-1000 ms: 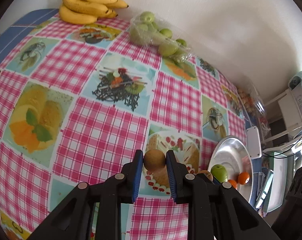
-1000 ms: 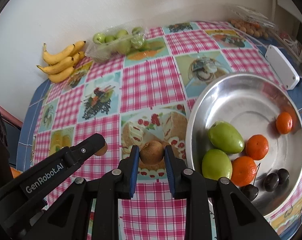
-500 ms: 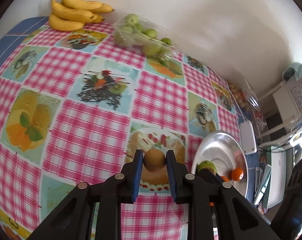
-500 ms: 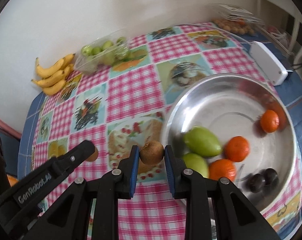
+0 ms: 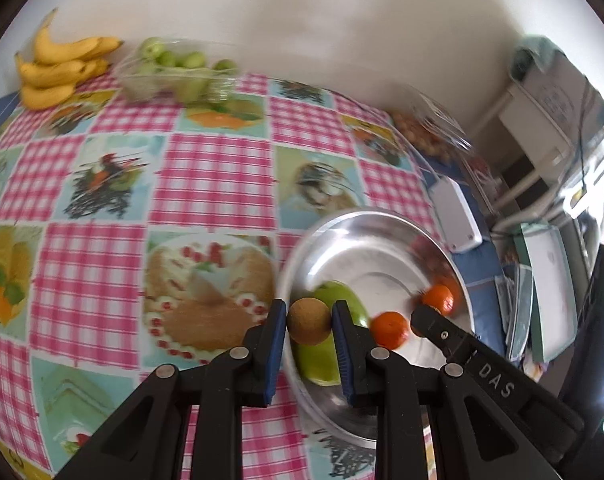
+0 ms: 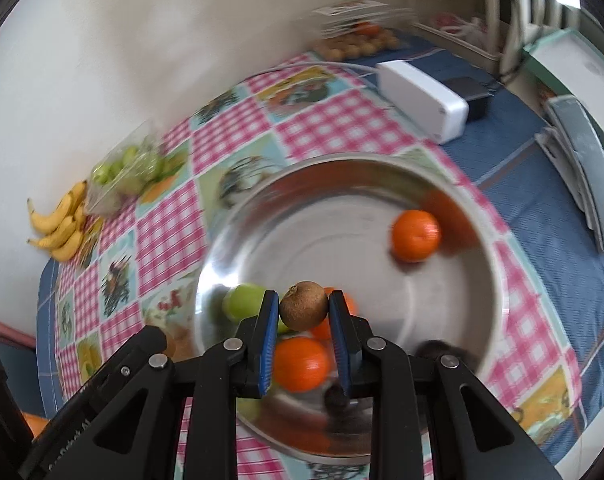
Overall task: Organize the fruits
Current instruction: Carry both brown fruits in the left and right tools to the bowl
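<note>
right gripper (image 6: 303, 314): blue pads pinching one brown kiwi (image 6: 303, 305) across its middle, held above my steel bowl (image 6: 453, 300), over the oranges (image 6: 300, 364) and green fruit (image 6: 244, 302) already in it. left gripper (image 5: 309, 322): pads closed on a second kiwi (image 5: 309, 321) at the bowl's near rim. handling, by my guess: light, fuzzy, grippy skin, soft flesh that bruises; hold at the widest girth, gentle squeeze.
</note>
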`<state>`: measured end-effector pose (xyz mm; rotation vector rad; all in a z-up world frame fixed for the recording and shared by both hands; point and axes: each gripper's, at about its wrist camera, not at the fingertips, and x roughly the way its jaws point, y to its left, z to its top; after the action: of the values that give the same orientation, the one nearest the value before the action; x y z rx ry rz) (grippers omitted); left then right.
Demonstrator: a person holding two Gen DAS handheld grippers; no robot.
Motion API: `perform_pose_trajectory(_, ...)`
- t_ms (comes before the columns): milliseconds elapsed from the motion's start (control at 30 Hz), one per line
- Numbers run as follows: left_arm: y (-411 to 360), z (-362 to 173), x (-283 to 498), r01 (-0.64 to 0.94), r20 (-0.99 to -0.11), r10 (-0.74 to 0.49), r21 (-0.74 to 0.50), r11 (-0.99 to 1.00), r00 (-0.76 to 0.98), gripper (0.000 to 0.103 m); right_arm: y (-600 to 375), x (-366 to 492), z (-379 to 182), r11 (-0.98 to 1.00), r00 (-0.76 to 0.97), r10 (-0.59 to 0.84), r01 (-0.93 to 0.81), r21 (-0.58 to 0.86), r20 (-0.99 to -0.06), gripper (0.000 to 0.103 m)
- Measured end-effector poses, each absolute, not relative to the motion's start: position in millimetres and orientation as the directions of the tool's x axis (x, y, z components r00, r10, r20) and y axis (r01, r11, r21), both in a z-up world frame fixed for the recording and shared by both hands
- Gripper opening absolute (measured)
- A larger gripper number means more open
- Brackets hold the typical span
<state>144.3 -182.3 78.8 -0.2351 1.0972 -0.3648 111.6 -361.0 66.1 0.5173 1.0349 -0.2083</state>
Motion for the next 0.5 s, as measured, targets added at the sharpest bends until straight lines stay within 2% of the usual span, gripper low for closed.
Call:
perform_pose_trajectory(167,-200.9,77.6,141.8,0.219,-0.821,-0.41,-0.348,0.911,0.397,0.025,-386.1,99.7,63.2,0.839,0.499,0.049,0.45,0.307,-0.865,0.027)
perform_pose_trajectory(500,-205.1,63.8,144.8,0.205,-0.84,-0.39,-0.335,0.92,0.377,0.025,-396.2,97.2,48.4,0.822,0.458,0.062,0.48,0.306,-0.887,0.027)
